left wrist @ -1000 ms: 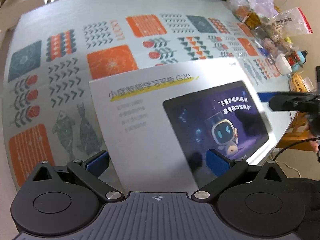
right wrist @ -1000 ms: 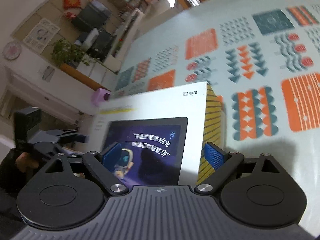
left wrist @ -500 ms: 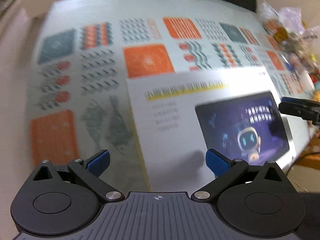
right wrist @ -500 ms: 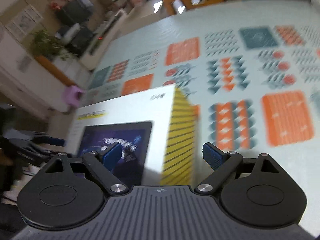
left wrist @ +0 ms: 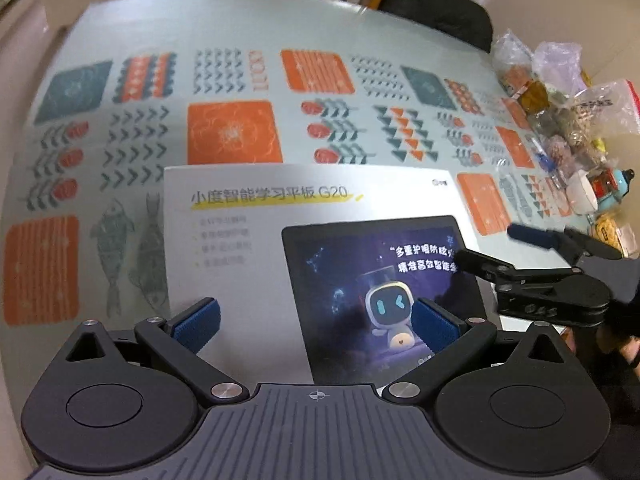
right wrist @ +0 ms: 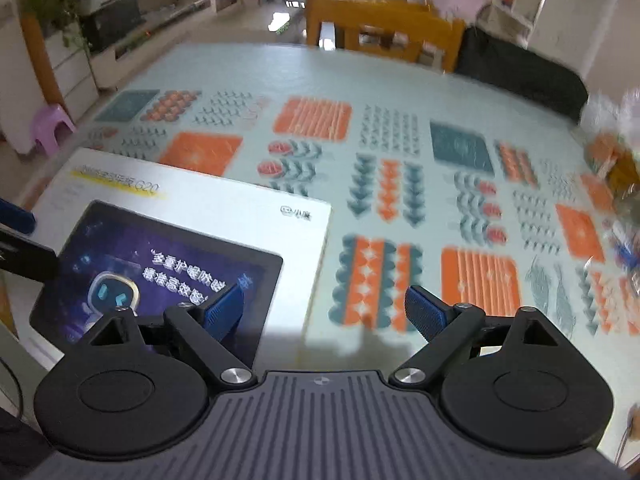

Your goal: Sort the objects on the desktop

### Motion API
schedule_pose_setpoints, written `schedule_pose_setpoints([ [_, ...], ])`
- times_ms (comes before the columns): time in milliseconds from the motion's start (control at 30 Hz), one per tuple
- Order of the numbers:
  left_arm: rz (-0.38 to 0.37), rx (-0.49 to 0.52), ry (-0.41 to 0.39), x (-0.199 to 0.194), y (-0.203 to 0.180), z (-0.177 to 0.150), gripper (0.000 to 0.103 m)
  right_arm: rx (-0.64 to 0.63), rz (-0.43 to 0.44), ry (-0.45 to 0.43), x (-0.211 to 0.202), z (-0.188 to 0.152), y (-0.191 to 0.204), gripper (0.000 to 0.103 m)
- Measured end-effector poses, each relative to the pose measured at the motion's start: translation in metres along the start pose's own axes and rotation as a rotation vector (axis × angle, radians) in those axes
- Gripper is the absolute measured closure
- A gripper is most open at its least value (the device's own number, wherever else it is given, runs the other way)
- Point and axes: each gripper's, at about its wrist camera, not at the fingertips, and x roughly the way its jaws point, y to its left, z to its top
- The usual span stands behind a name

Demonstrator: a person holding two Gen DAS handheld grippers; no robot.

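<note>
White tablet box (left wrist: pixel 256 248), one, flat on tablecloth (left wrist: pixel 232 132); left tool (left wrist: pixel 316 320), right tool (right wrist: pixel 324 312) both agape, empty.

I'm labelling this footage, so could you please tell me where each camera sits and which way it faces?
Left wrist: on the left gripper, looking across the tablet box toward the snack bags; the right gripper shows at right.
Right wrist: on the right gripper, above the box's right edge, facing the wooden chair; a left finger shows at left.
Shared: box, patterned tablecloth.
</note>
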Motion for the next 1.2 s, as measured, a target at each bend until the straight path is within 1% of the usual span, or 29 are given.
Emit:
schedule_pose_setpoints([
  [67, 0.02, 0.003, 0.008, 0.008, 0.002, -0.002, 0.0, 0.065, 0.049, 0.039, 0.009, -0.002, -0.011, 0.0],
  [167, 0.058, 0.038, 0.004, 0.015, -0.002, -0.003, 0.0, 0.071, 0.063, 0.043, 0.015, -0.006, -0.013, 0.0],
  [233, 0.106, 0.099, 0.008, 0.021, -0.01, -0.004, 0.0, 0.084, 0.074, 0.045, 0.018, -0.007, -0.015, 0.0],
  [367, 0.234, 0.235, 0.038, 0.037, -0.034, -0.01, 0.0, 0.089, 0.089, 0.041, 0.019, -0.01, -0.017, 0.0],
  [567, 0.215, 0.181, 0.017, 0.036, -0.027, -0.008, 0.0, 0.073, 0.088, 0.019, 0.02, -0.014, -0.017, 0.0],
  [633, 0.247, 0.21, 0.013, 0.039, -0.033, -0.011, 0.0, 0.068, 0.093, 0.011, 0.02, -0.015, -0.018, 0.0],
  [667, 0.255, 0.207, 0.003, 0.039, -0.034, -0.012, 0.0, 0.067, 0.096, 0.009, 0.02, -0.016, -0.018, 0.0],
  [833, 0.264, 0.161, -0.041, 0.038, -0.033, -0.011, 0.0, 0.036, 0.081, -0.002, 0.017, -0.013, -0.014, 0.0],
  [900, 0.278, 0.098, -0.048, 0.035, -0.031, -0.009, 0.0, 0.027, 0.07, 0.006, 0.015, -0.009, -0.013, 0.0],
  [933, 0.291, 0.058, -0.067, 0.03, -0.031, -0.008, 0.0, 0.029, 0.058, -0.005, 0.011, -0.008, -0.012, 0.0],
  [1000, 0.319, 0.005, -0.148, 0.011, -0.034, -0.008, 0.0, 0.039, 0.053, -0.079, -0.008, -0.005, -0.01, 0.0],
  [1067, 0.427, -0.034, -0.223, -0.009, -0.045, -0.008, 0.0, 0.039, 0.051, -0.153, -0.03, 0.0, -0.01, 0.0],
  [1100, 0.466, -0.053, -0.253, -0.019, -0.051, -0.008, 0.0, 0.039, 0.055, -0.182, -0.04, 0.003, -0.01, 0.0],
  [1167, 0.488, -0.108, -0.302, -0.038, -0.061, -0.007, 0.0, 0.045, 0.084, -0.237, -0.061, 0.008, -0.011, 0.0],
  [1200, 0.487, -0.139, -0.299, -0.046, -0.066, -0.005, 0.0, 0.053, 0.111, -0.266, -0.071, 0.011, -0.012, 0.0],
])
